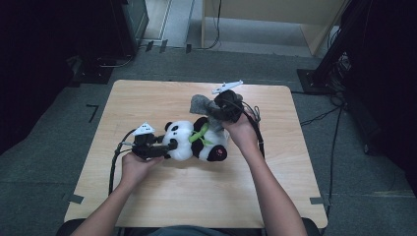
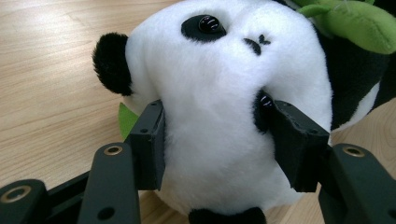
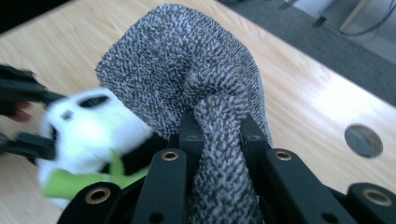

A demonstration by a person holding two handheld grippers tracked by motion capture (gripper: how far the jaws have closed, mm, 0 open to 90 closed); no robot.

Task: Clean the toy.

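Left hand-held gripper (image 1: 169, 146) is clamped on the head of the one panda plush (image 1: 194, 140); in the left gripper view both black jaws press into the white fur at the sides of the face, one pad (image 2: 148, 140) on one cheek, the other against the eye patch opposite. Panda lies on its side on the desk (image 1: 162, 196), roughly at the middle of the top, head toward the left hand-held gripper, feet toward the person's right arm. One green plush leaf (image 1: 199, 133) lies across the panda's chest; a second bit of green (image 2: 126, 119) shows under the head in the left gripper view.

Right hand-held gripper (image 3: 219, 126) is clenched on one grey knitted sock (image 3: 187, 70). Jaws close together, the knit bunched and pinched between them. In the high view the sock (image 1: 200, 104) hangs just above and behind the panda's body, on the far side from the person; whether sock and panda touch cannot be told.

Count: two hand-held grippers, each with a grey three-cornered plate on top and a trailing cable; one panda; one sock; one desk. One round hole (image 3: 363, 140) in the desk top, beyond the sock in the right gripper view. Panda blurred in that view.
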